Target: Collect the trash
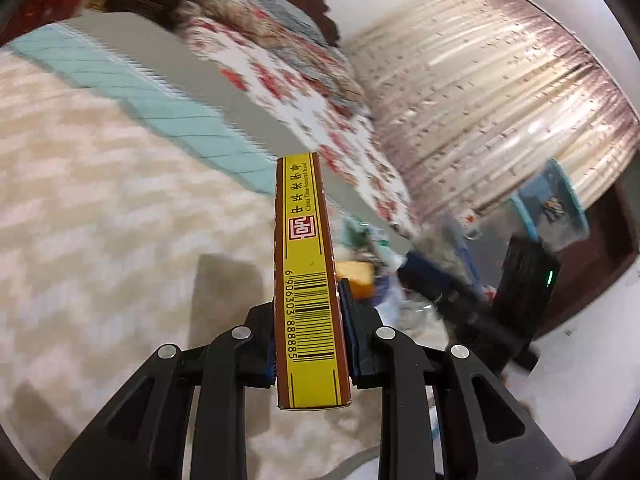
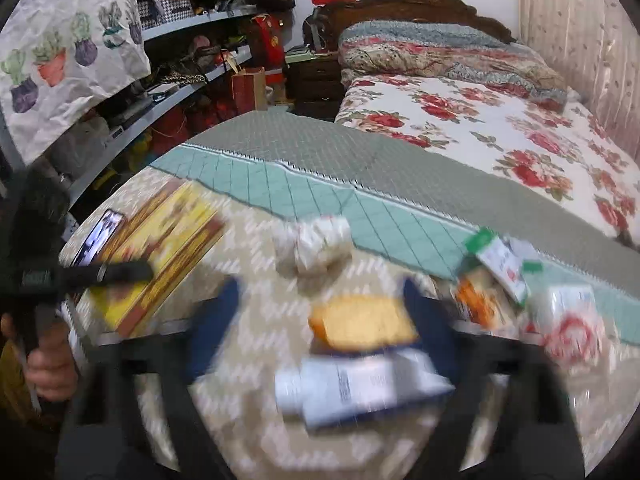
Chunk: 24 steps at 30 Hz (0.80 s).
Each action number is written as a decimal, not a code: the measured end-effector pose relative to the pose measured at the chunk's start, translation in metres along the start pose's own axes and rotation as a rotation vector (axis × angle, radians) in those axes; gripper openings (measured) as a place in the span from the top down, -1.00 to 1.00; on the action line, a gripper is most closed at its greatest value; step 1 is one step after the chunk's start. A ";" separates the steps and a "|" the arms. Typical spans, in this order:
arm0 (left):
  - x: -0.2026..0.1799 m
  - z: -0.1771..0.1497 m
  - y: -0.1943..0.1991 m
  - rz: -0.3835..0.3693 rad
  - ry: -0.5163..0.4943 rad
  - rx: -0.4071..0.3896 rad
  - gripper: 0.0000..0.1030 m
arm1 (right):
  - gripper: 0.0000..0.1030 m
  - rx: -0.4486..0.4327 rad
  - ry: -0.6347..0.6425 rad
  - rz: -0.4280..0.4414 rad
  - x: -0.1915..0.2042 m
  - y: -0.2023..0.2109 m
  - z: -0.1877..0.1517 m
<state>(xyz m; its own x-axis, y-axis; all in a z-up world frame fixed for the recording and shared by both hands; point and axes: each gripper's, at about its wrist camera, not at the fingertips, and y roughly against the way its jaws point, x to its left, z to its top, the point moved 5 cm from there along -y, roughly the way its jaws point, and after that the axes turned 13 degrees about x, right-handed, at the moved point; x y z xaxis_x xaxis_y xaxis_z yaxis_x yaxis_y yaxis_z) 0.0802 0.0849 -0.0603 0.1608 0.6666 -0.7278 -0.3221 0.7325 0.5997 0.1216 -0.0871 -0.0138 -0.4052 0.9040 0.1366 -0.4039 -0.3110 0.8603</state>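
My left gripper (image 1: 310, 316) is shut on a flat yellow and brown box (image 1: 306, 272), held edge-up with its barcode showing, above the beige patterned bedspread (image 1: 100, 200). The same box (image 2: 160, 256) shows at the left of the right wrist view, with the left gripper (image 2: 120, 272) on it. My right gripper (image 2: 320, 312) is open and blurred, its blue pads either side of a yellow-orange packet (image 2: 360, 322) and a white and blue wrapper (image 2: 360, 388). A crumpled white paper (image 2: 316, 246), a green and white carton (image 2: 502, 260) and a red-printed plastic bag (image 2: 568, 328) lie on the bed nearby.
A phone (image 2: 98, 236) lies at the bed's left edge. A floral quilt (image 2: 480, 132) and folded bedding (image 2: 420, 48) fill the far bed. Cluttered shelves (image 2: 180, 80) stand left, a curtain (image 1: 500, 100) right. A dark bin (image 1: 524, 280) and blue tub (image 1: 552, 204) stand beyond the bed.
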 end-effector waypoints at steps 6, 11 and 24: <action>0.018 -0.014 0.004 0.024 0.025 0.005 0.57 | -0.67 0.193 -0.122 0.035 -0.007 -0.061 0.045; 0.023 -0.020 0.007 0.029 0.014 0.005 0.57 | -0.41 0.303 -0.250 0.087 -0.019 -0.097 0.055; 0.007 -0.034 0.016 -0.019 -0.046 -0.005 0.58 | -0.02 0.075 -0.036 0.139 0.040 0.001 0.000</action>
<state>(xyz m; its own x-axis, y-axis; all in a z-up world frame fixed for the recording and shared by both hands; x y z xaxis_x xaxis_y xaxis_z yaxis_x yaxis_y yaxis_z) 0.0444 0.0970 -0.0668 0.2097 0.6582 -0.7231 -0.3235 0.7446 0.5839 0.1052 -0.0513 -0.0076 -0.4228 0.8639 0.2736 -0.2826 -0.4126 0.8660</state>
